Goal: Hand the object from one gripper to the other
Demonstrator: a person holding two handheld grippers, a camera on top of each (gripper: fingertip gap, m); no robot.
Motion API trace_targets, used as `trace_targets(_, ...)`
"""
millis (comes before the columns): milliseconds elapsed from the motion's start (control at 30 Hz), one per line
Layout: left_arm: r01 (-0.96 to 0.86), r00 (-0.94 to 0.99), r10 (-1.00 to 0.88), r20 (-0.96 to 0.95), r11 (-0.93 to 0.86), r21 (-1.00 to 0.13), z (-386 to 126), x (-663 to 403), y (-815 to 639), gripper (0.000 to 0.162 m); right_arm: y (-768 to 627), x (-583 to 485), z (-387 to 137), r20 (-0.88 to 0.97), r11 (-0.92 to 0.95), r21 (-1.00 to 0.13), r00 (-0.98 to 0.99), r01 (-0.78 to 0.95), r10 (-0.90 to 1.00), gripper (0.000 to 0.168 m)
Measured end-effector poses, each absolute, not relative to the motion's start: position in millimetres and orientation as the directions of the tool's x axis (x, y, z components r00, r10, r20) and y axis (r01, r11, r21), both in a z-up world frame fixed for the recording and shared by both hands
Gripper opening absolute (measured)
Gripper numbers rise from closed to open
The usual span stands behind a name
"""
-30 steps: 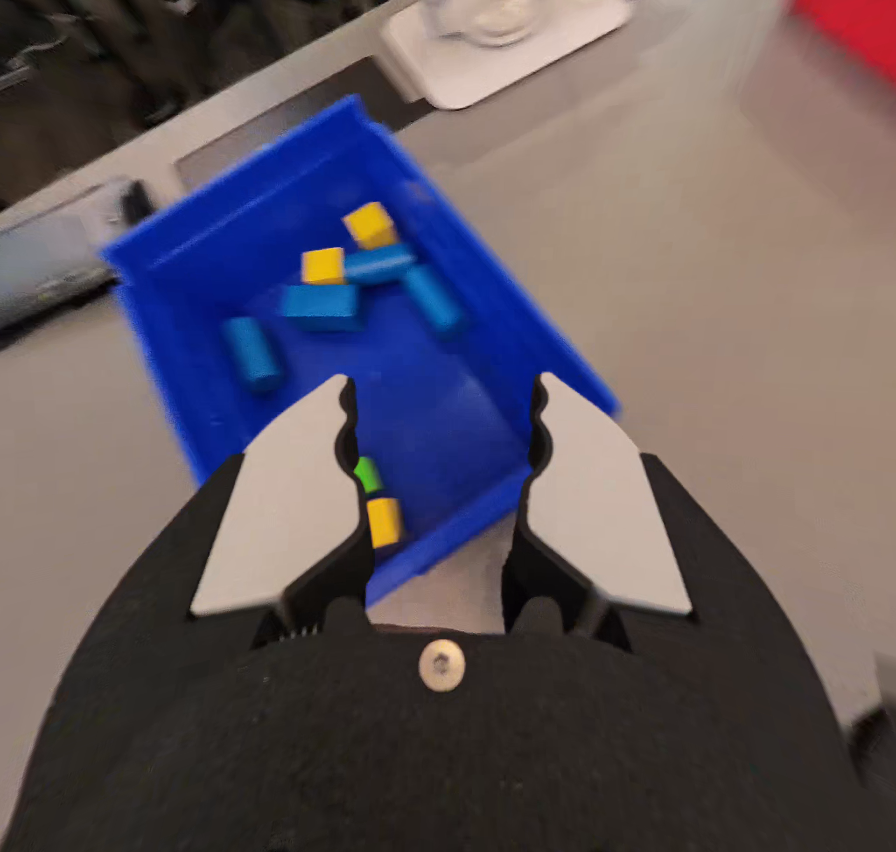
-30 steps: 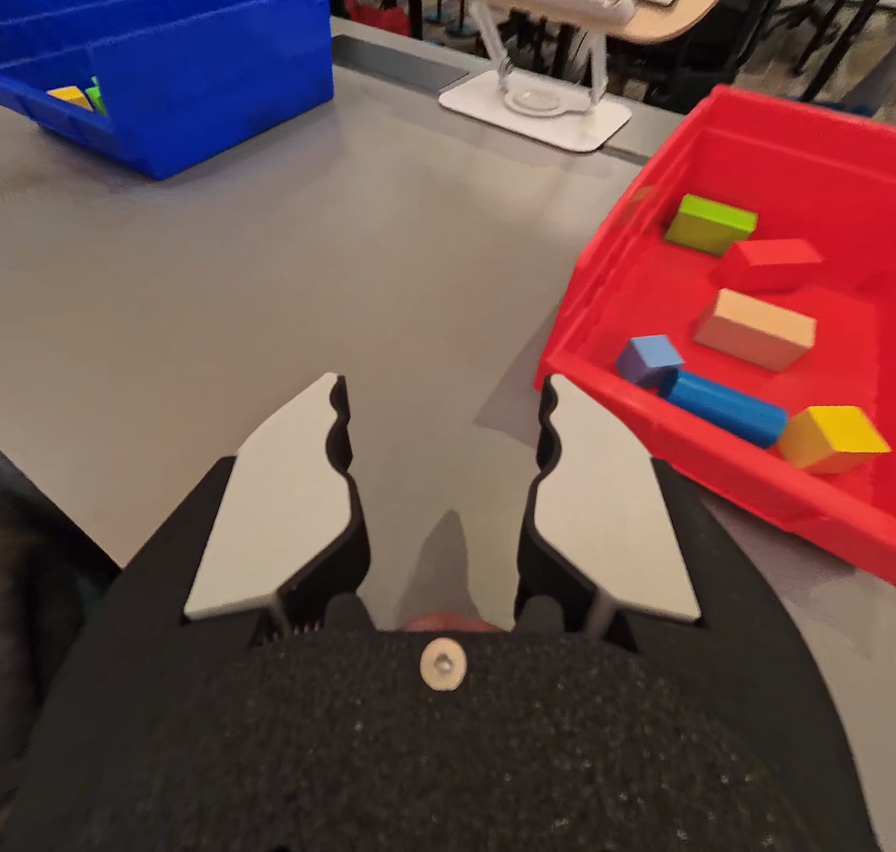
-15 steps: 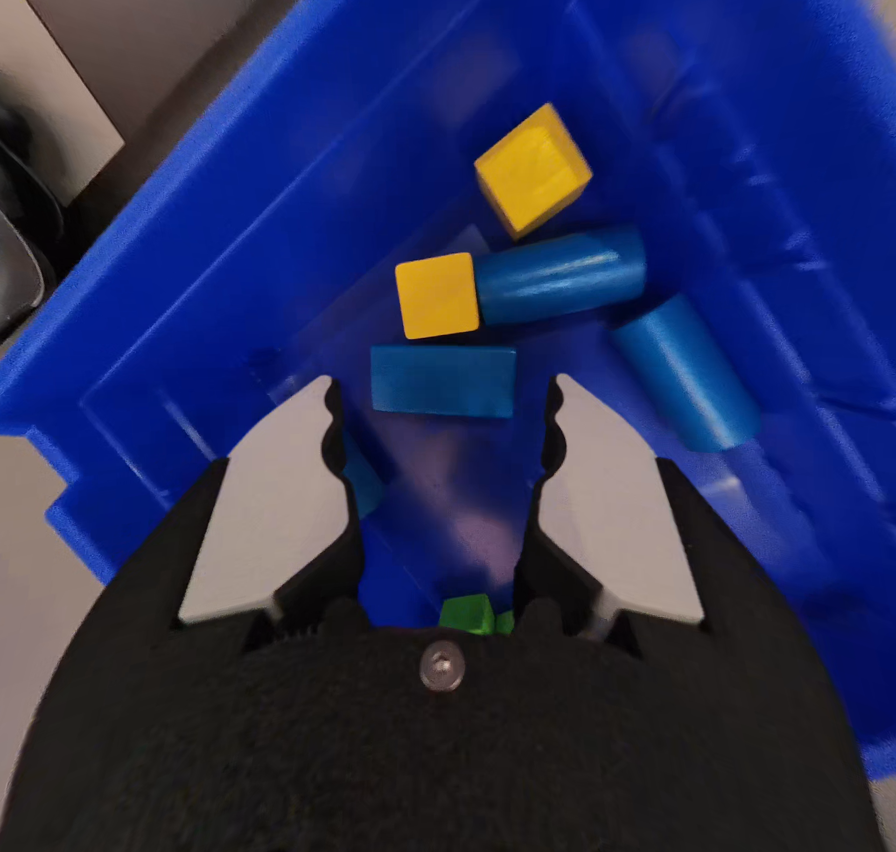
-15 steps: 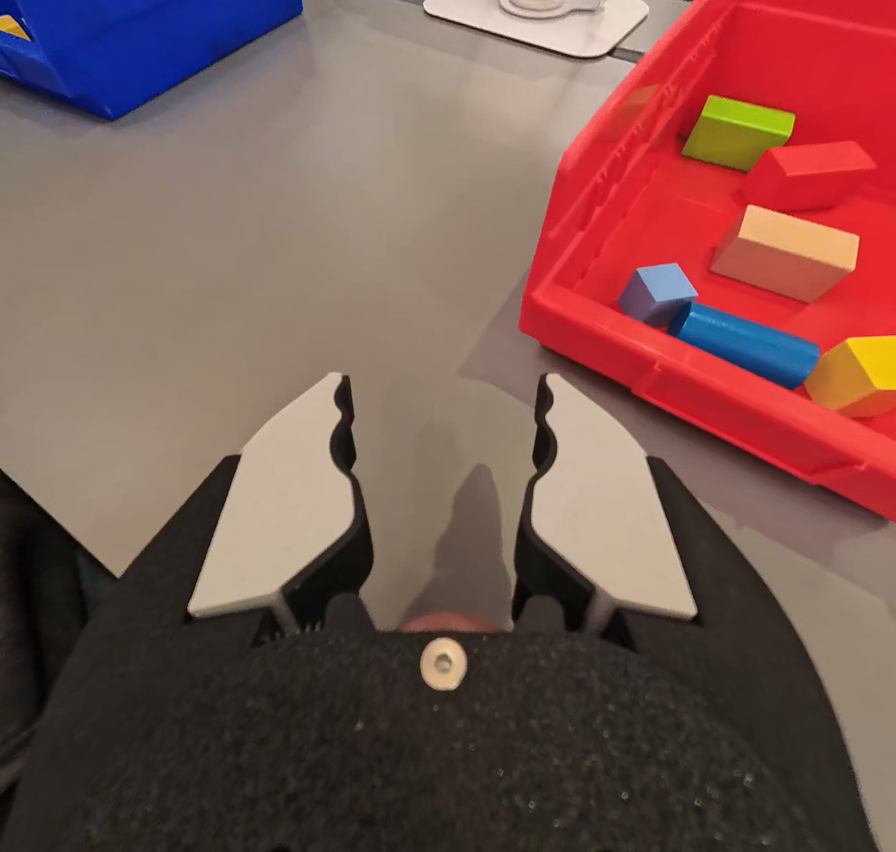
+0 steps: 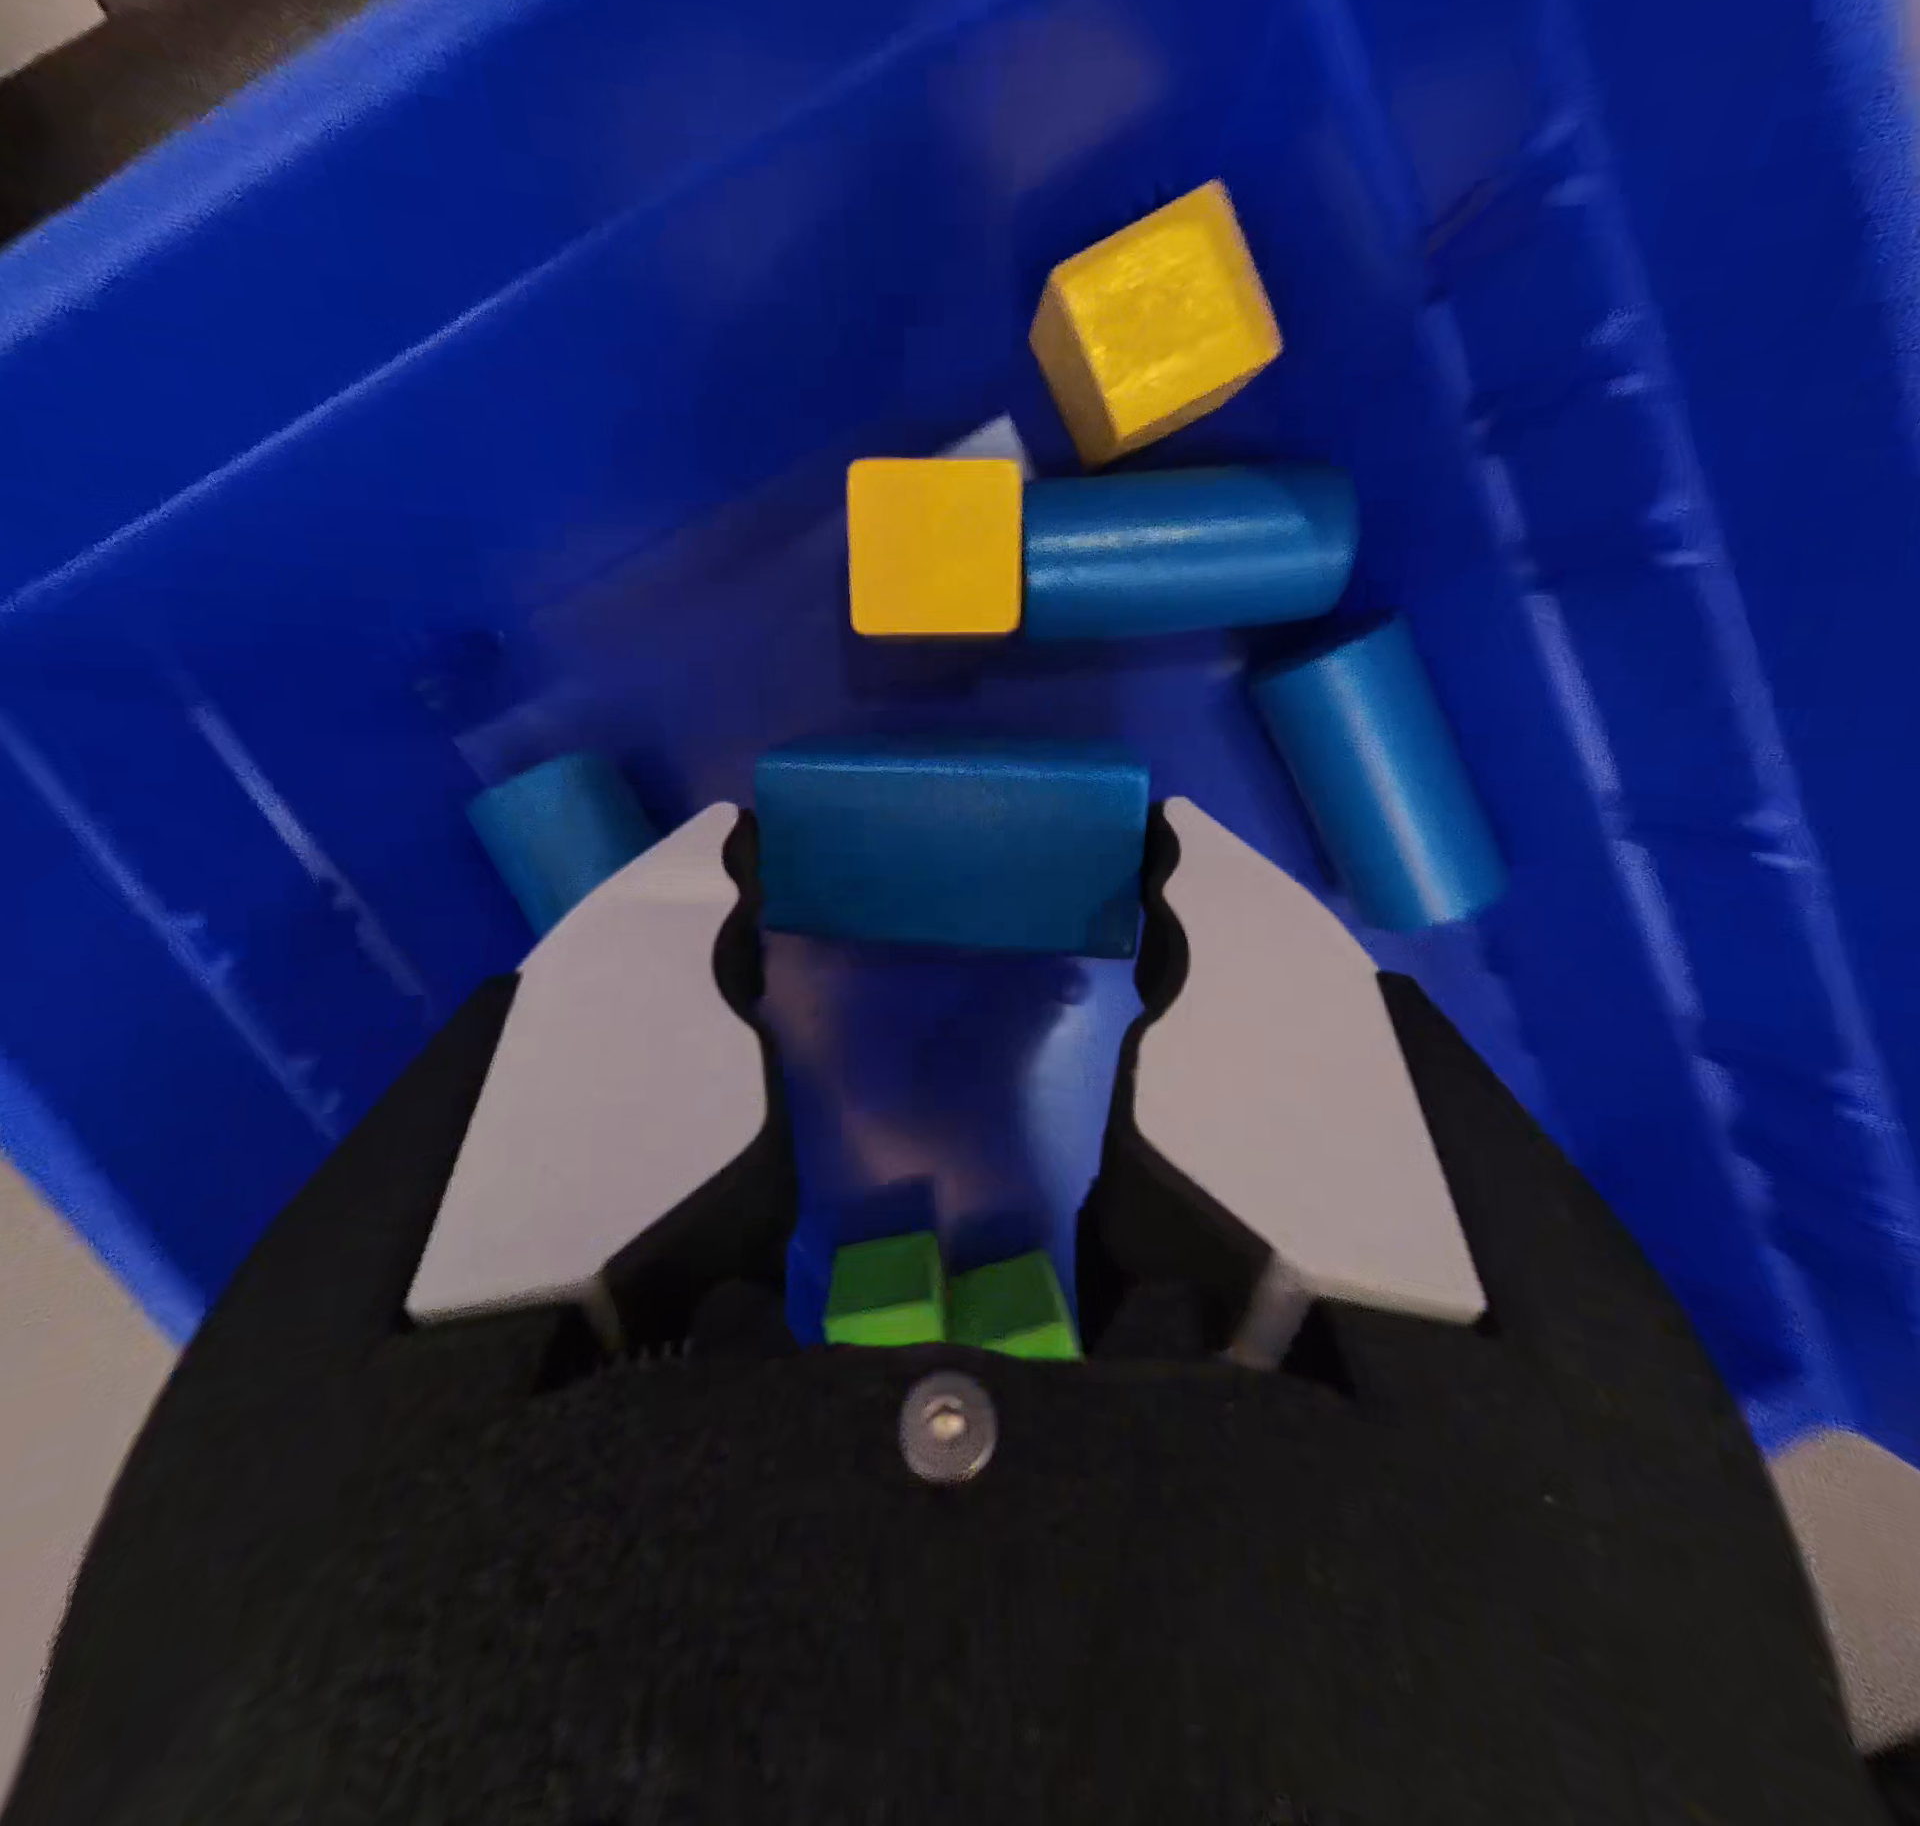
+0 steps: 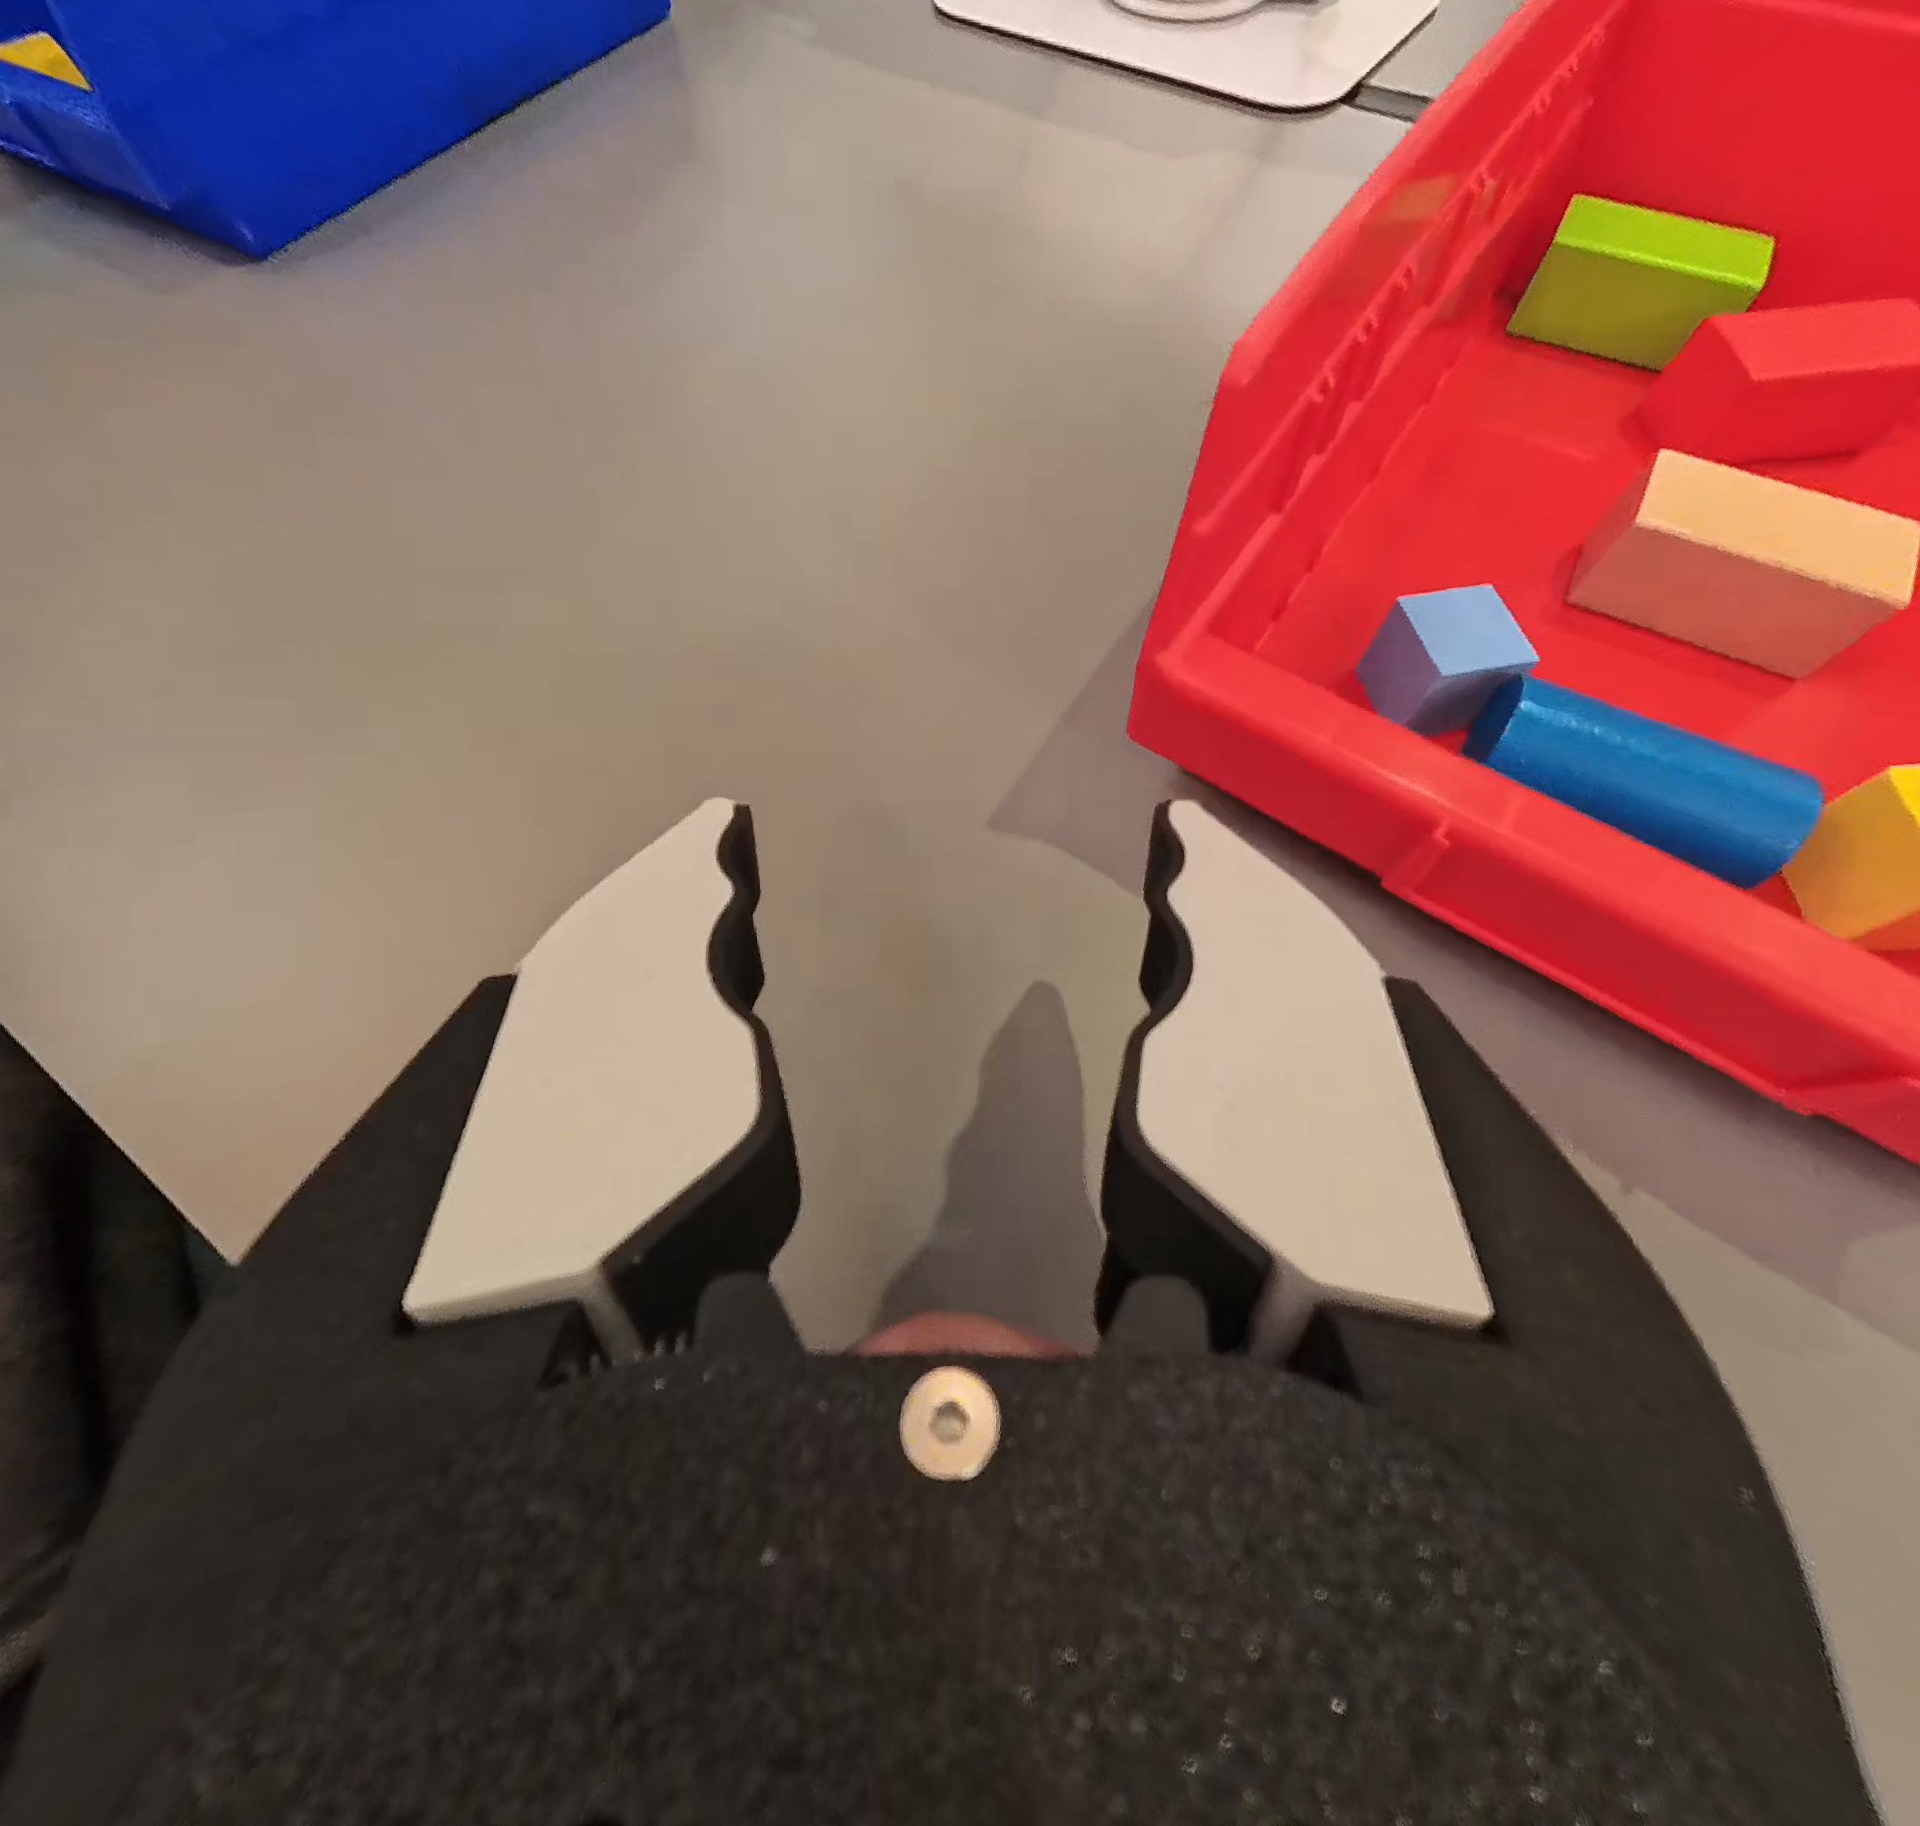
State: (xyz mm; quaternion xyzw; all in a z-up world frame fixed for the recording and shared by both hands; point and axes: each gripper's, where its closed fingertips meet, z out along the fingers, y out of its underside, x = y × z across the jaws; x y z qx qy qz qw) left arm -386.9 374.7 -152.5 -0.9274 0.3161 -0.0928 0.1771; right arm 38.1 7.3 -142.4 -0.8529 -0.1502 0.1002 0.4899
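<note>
Blue bin crowded: cylinders, yellow cubes beyond blue block. Grey table between bins open.

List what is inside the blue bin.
Blue bin: two yellow cubes, three blue cylinders, a blue block, two green pieces. The left hand-held gripper covers the near floor.

Left wrist view: motion blur smears the blue bin walls and edges; the yellow cubes stay fairly sharp. Right wrist view: even, soft indoor light, sharp centre, faint sheen on the grey table. A pointed shadow falls between the right gripper fingers. Wide-angle bending shows at both frames' edges
</note>
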Motion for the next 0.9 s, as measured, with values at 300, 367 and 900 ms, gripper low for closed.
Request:
trace_targets(300,-0.043,0.377,-0.525,0.763,-0.833,-0.552,-25,-291,279,0.07,54,2,-100,-0.035,-0.359,-0.919,0.874,0.162,0.484,0.067)
trace_targets(367,-0.011,0.276,-0.51,0.815,-0.849,-0.528,-13,-254,252,0.069,71,-16,-82,-0.018,-0.313,-0.932,0.843,0.18,0.538,0.067)
trace_targets(900,-0.096,-0.156,-0.131,0.979,-0.984,-0.147,-11,-100,126,0.069,147,-119,-30,0.179,-0.02,-0.942,0.551,0.336,0.815,0.048)
